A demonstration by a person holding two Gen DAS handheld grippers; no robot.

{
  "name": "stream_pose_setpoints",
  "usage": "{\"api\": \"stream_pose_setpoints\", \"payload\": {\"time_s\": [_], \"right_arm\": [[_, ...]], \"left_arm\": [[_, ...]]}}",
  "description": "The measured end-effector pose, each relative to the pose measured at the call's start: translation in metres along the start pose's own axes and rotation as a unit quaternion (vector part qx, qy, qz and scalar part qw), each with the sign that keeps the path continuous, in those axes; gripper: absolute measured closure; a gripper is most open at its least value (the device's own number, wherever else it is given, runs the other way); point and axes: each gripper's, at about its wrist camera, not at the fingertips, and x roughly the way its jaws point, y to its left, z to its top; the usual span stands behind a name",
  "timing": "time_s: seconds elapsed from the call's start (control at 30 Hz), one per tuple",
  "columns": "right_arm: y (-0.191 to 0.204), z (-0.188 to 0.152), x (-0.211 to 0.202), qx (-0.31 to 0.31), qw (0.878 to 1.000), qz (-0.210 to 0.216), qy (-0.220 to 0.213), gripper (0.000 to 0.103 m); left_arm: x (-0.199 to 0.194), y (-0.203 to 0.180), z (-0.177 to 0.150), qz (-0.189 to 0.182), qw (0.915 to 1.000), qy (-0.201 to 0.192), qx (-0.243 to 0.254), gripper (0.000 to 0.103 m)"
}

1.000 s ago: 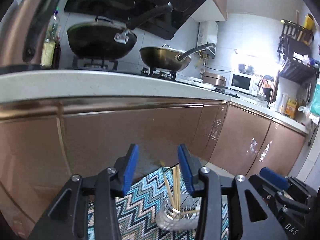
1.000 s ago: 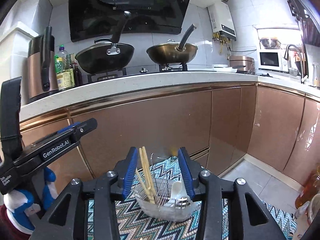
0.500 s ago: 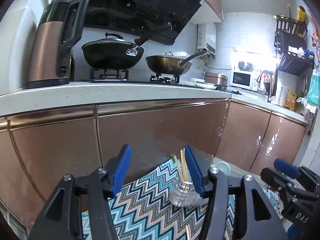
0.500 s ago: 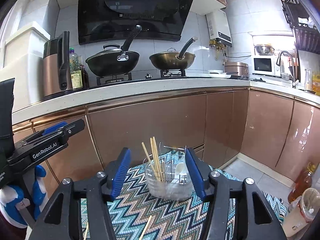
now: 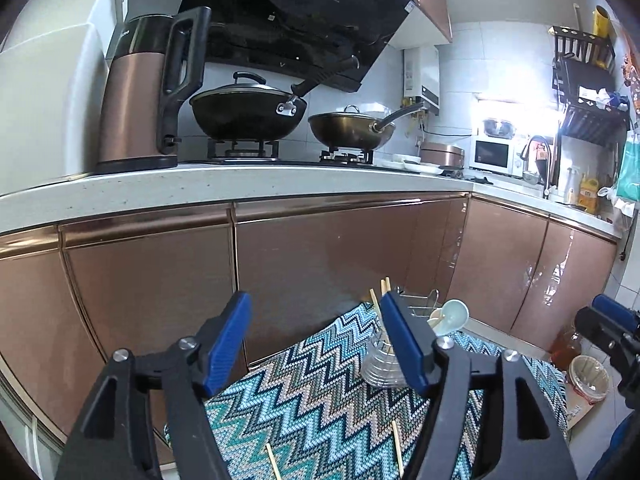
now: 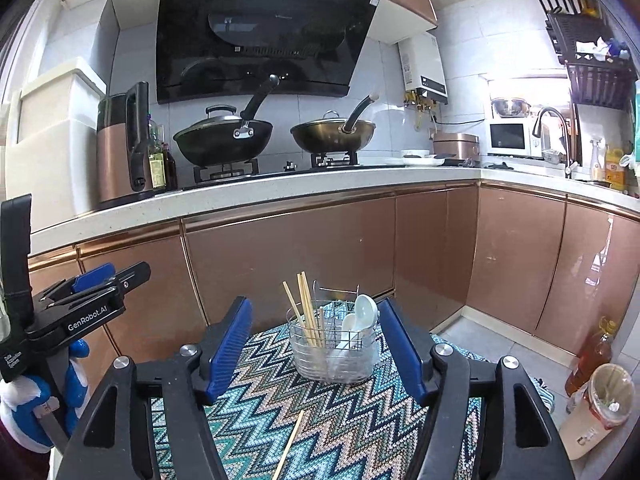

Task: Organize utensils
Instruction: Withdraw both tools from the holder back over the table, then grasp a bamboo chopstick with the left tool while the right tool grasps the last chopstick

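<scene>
Blue-padded jaws stand wide apart on both tools, and neither holds or touches anything. We hold the left gripper (image 5: 316, 344) above a zigzag-patterned mat (image 5: 320, 400), its right finger crossing in front of the utensil holder (image 5: 378, 364) and hiding part of it. We hold the right gripper (image 6: 314, 346) facing the same holder (image 6: 334, 350) squarely (a wire basket with a clear liner, by the look of it), framed in the gap between its fingers but well beyond them. Wooden chopsticks (image 6: 304, 308) lean upright in the holder's left part; white spoons (image 6: 362, 314) stand in its right part. One loose chopstick (image 6: 290, 444) lies on the mat (image 6: 320, 420) near the right gripper; from the left wrist we see two loose sticks (image 5: 396, 450) on the mat. Behind stand copper-coloured cabinets (image 6: 288, 260), with two woks (image 6: 224, 142) and a kettle (image 6: 120, 148) on the counter above. A bottle of oil (image 6: 594, 356) and a lidded cup (image 6: 596, 412) sit on the floor at right.
</scene>
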Motion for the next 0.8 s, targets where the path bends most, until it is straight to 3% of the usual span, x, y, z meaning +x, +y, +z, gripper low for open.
{"api": "stream_pose_setpoints", "payload": {"time_s": [0.5, 0.7, 0.8], "right_arm": [[0.013, -0.004, -0.026, 0.002, 1.000, 0.004, -0.015, 0.034], [0.011, -0.017, -0.008, 0.013, 1.000, 0.002, 0.015, 0.034], [0.012, -0.030, 0.013, 0.007, 0.998, 0.002, 0.062, 0.034]], "left_arm": [[-0.015, 0.023, -0.019, 0.011, 0.9989, 0.045, -0.010, 0.036], [0.005, 0.037, -0.041, 0.010, 0.9947, 0.101, -0.019, 0.036], [0.020, 0.043, -0.051, 0.008, 0.9912, 0.130, -0.023, 0.036]]}}
